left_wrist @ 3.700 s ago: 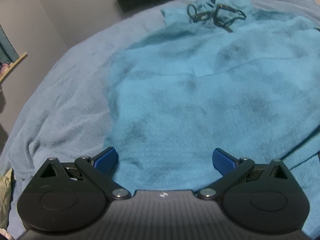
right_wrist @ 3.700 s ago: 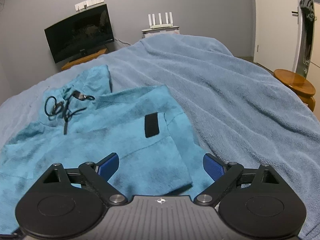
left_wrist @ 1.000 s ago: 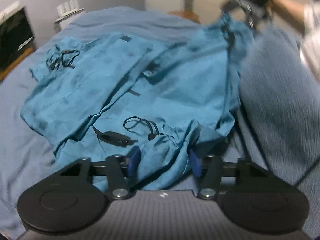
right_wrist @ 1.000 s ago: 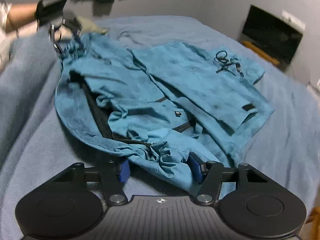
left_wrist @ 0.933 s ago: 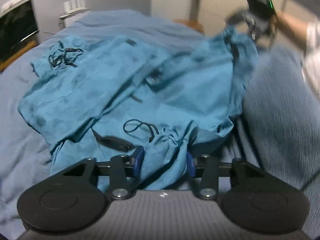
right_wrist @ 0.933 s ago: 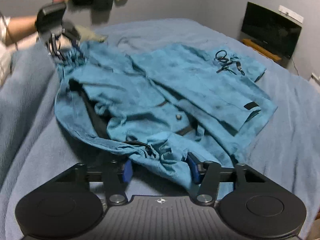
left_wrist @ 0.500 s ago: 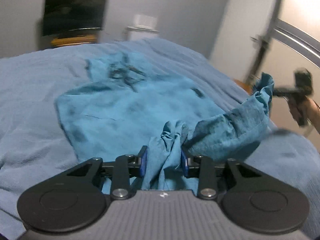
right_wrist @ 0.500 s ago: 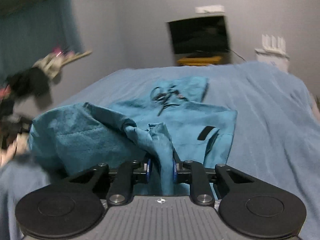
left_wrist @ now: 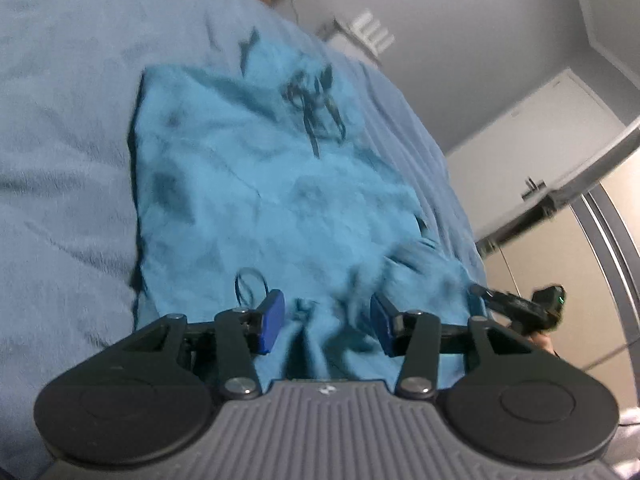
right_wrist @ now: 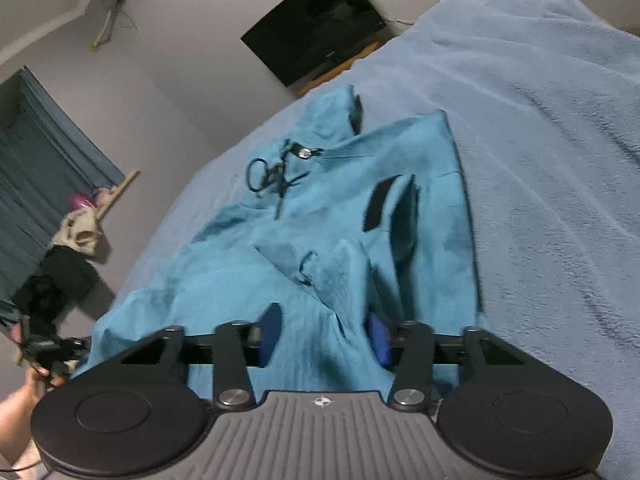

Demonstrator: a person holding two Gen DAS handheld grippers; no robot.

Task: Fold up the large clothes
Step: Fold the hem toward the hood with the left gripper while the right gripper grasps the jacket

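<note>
Teal jacket [left_wrist: 256, 184] lies on the bed [left_wrist: 60, 160], long axis running straight away from both tongs. Left tongs [left_wrist: 326, 322] and right tongs [right_wrist: 324, 336] are both opening, near hem bunched loosely between them.

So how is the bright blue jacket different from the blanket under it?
The jacket is bright teal; the blanket is paler grey-blue. The jacket is small, folded and bunched near both grippers; the blanket spreads wide beneath it. The jacket has black cords; the blanket has none. Both are soft cloth.
</note>
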